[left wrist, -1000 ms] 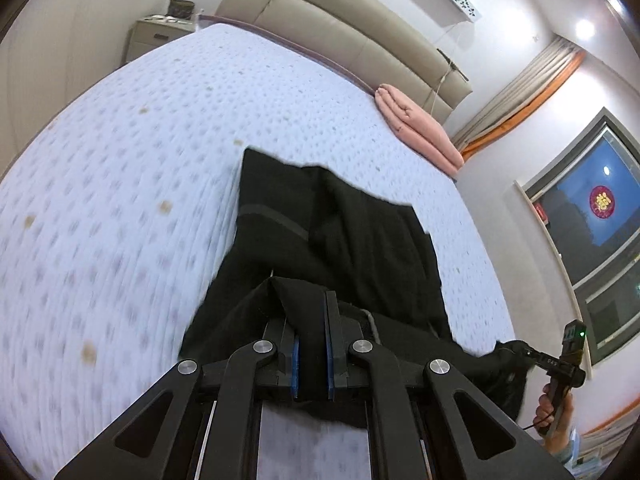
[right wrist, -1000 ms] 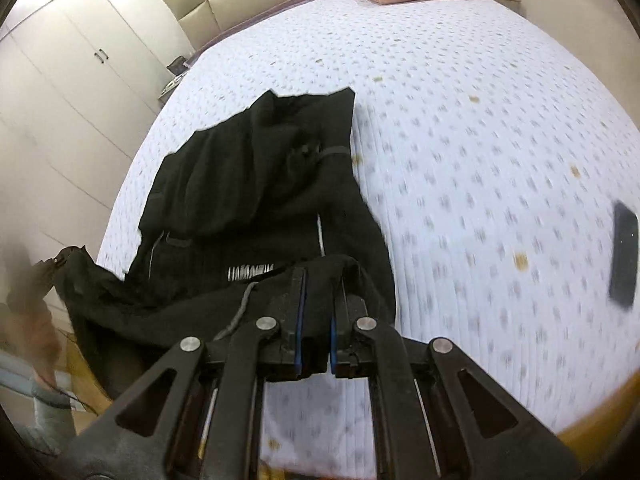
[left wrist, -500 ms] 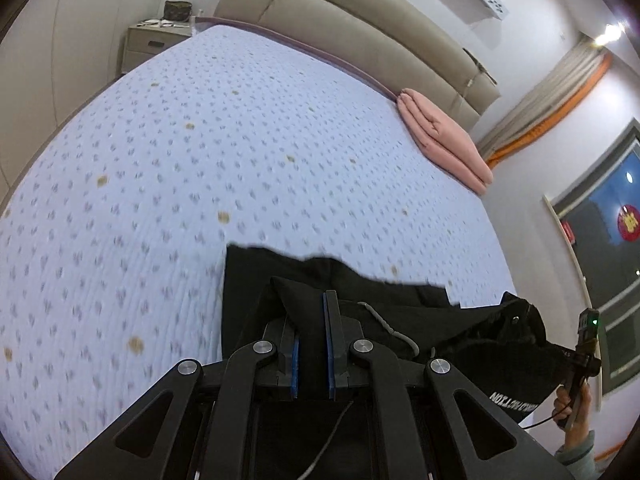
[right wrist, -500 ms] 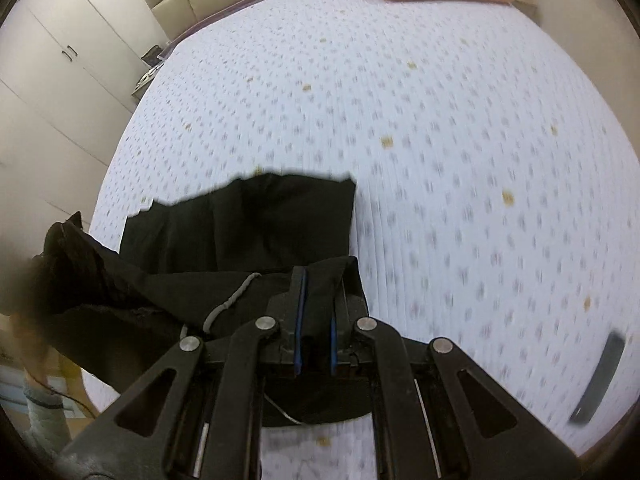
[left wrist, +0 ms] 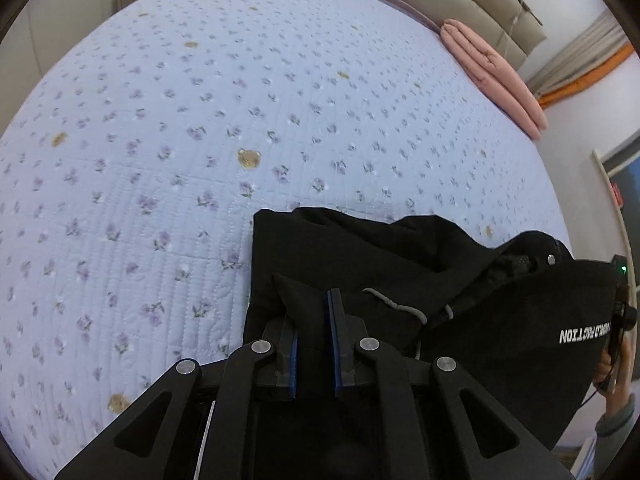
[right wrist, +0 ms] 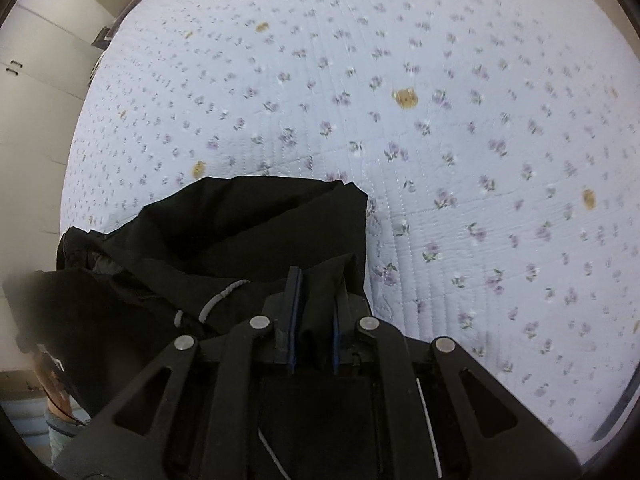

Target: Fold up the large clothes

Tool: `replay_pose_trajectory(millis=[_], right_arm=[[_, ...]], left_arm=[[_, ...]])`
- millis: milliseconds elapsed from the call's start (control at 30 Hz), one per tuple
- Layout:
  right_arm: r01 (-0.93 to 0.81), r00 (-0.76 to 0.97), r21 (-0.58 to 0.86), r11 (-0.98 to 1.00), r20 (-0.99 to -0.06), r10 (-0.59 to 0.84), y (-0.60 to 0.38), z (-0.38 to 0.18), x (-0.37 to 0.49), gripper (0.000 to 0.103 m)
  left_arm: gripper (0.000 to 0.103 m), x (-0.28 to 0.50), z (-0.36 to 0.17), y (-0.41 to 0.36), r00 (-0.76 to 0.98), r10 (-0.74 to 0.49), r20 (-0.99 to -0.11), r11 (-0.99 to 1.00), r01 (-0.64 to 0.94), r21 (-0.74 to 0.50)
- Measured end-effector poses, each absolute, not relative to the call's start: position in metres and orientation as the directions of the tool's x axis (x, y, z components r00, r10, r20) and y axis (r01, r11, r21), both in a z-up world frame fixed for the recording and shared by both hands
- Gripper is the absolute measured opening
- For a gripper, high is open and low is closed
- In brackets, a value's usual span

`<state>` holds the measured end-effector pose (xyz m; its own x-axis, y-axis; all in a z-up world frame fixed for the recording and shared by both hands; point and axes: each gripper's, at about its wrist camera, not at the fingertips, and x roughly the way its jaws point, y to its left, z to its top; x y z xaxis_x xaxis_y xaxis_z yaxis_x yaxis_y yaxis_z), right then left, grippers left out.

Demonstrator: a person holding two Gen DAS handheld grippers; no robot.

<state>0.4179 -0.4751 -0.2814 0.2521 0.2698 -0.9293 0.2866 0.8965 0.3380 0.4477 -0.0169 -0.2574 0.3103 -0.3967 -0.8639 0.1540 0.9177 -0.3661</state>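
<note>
Step in hand: mid-fold. Black garment (left wrist: 360,252) bunched at near edge of bed (left wrist: 200,120), doubled over, grey drawcord (left wrist: 394,306) on top. Left gripper (left wrist: 314,320): jaws parted slightly, cloth corner between pads, looks pinched but can't tell how firmly. Right gripper (right wrist: 314,300): same, fabric fold between blue pads. Garment's far edge lies flat on quilt. Next, prob: lay held corners down, align edges w/ lower layer, then release.
</note>
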Motion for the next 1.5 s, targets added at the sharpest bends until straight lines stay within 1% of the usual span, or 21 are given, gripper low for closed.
replay_pose_trajectory(millis=[100, 133, 200, 267, 300, 367, 400, 433, 467, 533, 600, 767, 900, 1100, 1233, 1300, 1333, 1367, 1400, 1467, 1500], right_arm=[[0.309, 0.248, 0.384, 0.870, -0.916, 0.316, -0.484, -0.283, 0.417, 0.010], [0.318, 0.254, 0.408, 0.856, -0.906, 0.338, -0.488, -0.281, 0.416, 0.013], [0.340, 0.271, 0.440, 0.831, -0.892, 0.361, -0.498, -0.272, 0.411, 0.023], [0.362, 0.291, 0.418, 0.833, -0.900, 0.326, -0.508, -0.258, 0.405, 0.045], [0.364, 0.301, 0.405, 0.839, -0.904, 0.305, -0.510, -0.253, 0.403, 0.048], [0.359, 0.335, 0.395, 0.846, -0.900, 0.279, -0.515, -0.235, 0.394, 0.048], [0.356, 0.347, 0.397, 0.846, -0.897, 0.275, -0.516, -0.230, 0.391, 0.048], [0.350, 0.364, 0.396, 0.849, -0.893, 0.266, -0.517, -0.222, 0.386, 0.049], [0.343, 0.378, 0.391, 0.854, -0.890, 0.255, -0.516, -0.216, 0.381, 0.049], [0.318, 0.393, 0.378, 0.870, -0.887, 0.241, -0.512, -0.211, 0.376, 0.050], [0.278, 0.401, 0.342, 0.897, -0.891, 0.215, -0.501, -0.209, 0.373, 0.052], [0.170, 0.428, 0.264, 0.949, -0.888, 0.170, -0.475, -0.215, 0.381, 0.057], [0.093, 0.447, 0.204, 0.975, -0.883, 0.142, -0.465, -0.229, 0.399, 0.061], [0.031, 0.442, 0.202, 0.979, -0.881, 0.168, -0.464, -0.255, 0.421, 0.062], [0.002, 0.426, 0.261, 0.965, -0.874, 0.236, -0.468, -0.271, 0.430, 0.062], [-0.005, 0.420, 0.283, 0.959, -0.870, 0.259, -0.465, -0.276, 0.433, 0.060], [-0.008, 0.418, 0.296, 0.955, -0.867, 0.273, -0.464, -0.277, 0.434, 0.053], [-0.013, 0.418, 0.304, 0.953, -0.864, 0.281, -0.462, -0.278, 0.434, 0.037], [-0.018, 0.417, 0.301, 0.954, -0.864, 0.281, -0.460, -0.279, 0.434, 0.031], [-0.034, 0.428, 0.256, 0.966, -0.870, 0.246, -0.452, -0.276, 0.429, 0.022], [-0.042, 0.438, 0.237, 0.971, -0.869, 0.231, -0.450, -0.275, 0.426, 0.020]], left_arm=[[0.015, 0.451, -0.251, -0.003, 0.293, -0.451, -0.843, 0.893, 0.129, -0.432], [0.016, 0.451, -0.244, 0.004, 0.285, -0.483, -0.828, 0.875, 0.127, -0.467], [0.021, 0.449, -0.230, 0.019, 0.254, -0.564, -0.786, 0.825, 0.130, -0.550], [0.027, 0.447, -0.218, 0.032, 0.207, -0.626, -0.752, 0.780, 0.157, -0.606], [0.028, 0.444, -0.212, 0.038, 0.194, -0.637, -0.746, 0.771, 0.177, -0.612], [0.043, 0.439, -0.199, 0.045, 0.204, -0.602, -0.772, 0.797, 0.210, -0.566], [0.057, 0.437, -0.193, 0.050, 0.226, -0.576, -0.786, 0.816, 0.217, -0.536], [0.062, 0.434, -0.185, 0.059, 0.263, -0.561, -0.785, 0.827, 0.213, -0.520], [0.062, 0.431, -0.179, 0.071, 0.300, -0.567, -0.768, 0.824, 0.191, -0.534], [0.074, 0.428, -0.175, 0.090, 0.337, -0.595, -0.730, 0.799, 0.147, -0.583], [0.076, 0.428, -0.179, 0.092, 0.335, -0.587, -0.737, 0.804, 0.133, -0.580], [0.076, 0.435, -0.206, 0.052, 0.284, -0.540, -0.792, 0.841, 0.207, -0.500], [0.076, 0.453, -0.231, 0.029, 0.220, -0.561, -0.798, 0.825, 0.228, -0.517], [0.076, 0.480, -0.259, 0.013, 0.132, -0.589, -0.798, 0.799, 0.244, -0.549], [0.076, 0.487, -0.270, 0.006, 0.096, -0.634, -0.767, 0.760, 0.259, -0.596], [0.076, 0.491, -0.274, -0.001, 0.078, -0.653, -0.754, 0.742, 0.268, -0.615], [0.076, 0.492, -0.274, -0.004, 0.080, -0.653, -0.753, 0.741, 0.271, -0.614], [0.076, 0.493, -0.274, -0.006, 0.091, -0.659, -0.747, 0.737, 0.275, -0.617], [0.074, 0.492, -0.272, -0.008, 0.108, -0.670, -0.734, 0.729, 0.283, -0.624], [0.045, 0.487, -0.265, -0.012, 0.140, -0.667, -0.732, 0.731, 0.315, -0.606], [0.020, 0.484, -0.262, -0.013, 0.148, -0.667, -0.730, 0.731, 0.320, -0.602]])
